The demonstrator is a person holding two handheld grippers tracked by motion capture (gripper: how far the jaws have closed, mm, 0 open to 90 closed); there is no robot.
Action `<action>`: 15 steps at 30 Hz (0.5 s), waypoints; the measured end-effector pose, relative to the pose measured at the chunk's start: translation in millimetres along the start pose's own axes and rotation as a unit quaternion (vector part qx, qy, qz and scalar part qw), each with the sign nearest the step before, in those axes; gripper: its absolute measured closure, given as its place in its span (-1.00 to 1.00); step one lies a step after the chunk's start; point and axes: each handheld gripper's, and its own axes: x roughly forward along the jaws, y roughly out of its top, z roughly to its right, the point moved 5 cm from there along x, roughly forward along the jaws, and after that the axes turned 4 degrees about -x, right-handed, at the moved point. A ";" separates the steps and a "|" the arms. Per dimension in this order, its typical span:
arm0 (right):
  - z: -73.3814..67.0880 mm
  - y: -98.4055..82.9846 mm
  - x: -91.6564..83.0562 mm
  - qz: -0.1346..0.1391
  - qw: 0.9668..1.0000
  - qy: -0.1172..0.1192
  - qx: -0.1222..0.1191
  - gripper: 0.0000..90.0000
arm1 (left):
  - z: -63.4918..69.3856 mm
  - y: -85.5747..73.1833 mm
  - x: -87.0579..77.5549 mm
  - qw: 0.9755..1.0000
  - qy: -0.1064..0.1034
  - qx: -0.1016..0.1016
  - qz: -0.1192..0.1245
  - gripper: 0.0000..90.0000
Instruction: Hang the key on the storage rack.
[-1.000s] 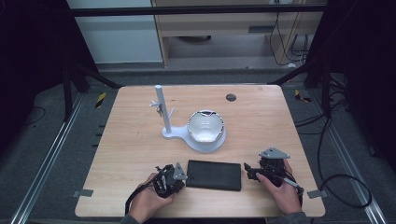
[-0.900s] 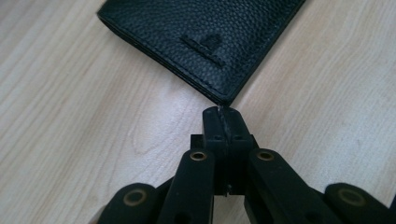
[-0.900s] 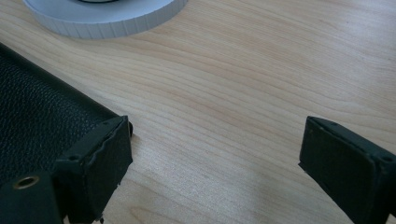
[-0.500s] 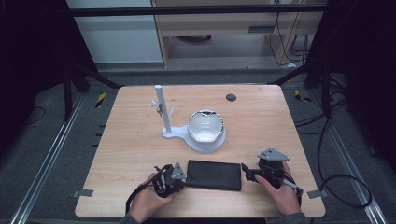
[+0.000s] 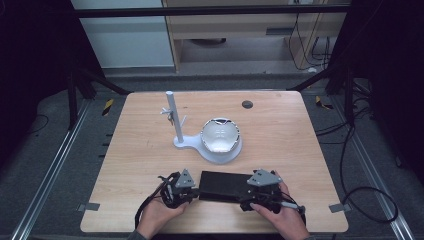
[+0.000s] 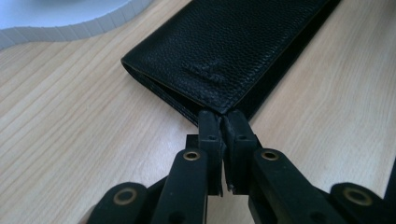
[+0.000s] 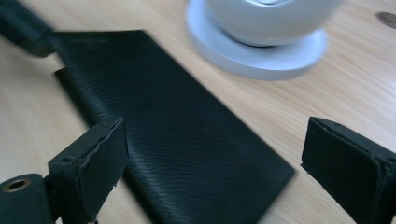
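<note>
Left gripper (image 6: 223, 122) pinched shut at near corner of flat black grained-leather wallet (image 5: 223, 183), likely pinning it, while right gripper (image 7: 212, 163) straddles opposite end, jaws wide, ready to grab.

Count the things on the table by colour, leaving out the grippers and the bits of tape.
Black: 1, the wallet
White: 1, the stand with its bowl
Dark: 1, the small round disc
Total: 3
</note>
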 end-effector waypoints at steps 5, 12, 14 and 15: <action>-18.2 2.1 11.4 -0.029 0.998 0.032 -0.044 -0.88 | -2.3 7.0 6.7 1.000 0.001 -0.003 0.005 0.91; -23.3 9.7 22.3 -0.050 0.995 0.025 -0.078 -0.75 | -4.6 12.4 5.8 1.000 0.004 -0.005 0.010 0.91; -22.8 10.8 23.2 -0.055 0.995 0.022 -0.085 -0.72 | -4.4 13.4 5.5 1.000 0.003 -0.004 0.011 0.91; -22.5 11.4 23.6 -0.057 0.995 0.020 -0.086 -0.70 | -4.3 14.0 5.4 1.000 0.003 -0.005 0.011 0.90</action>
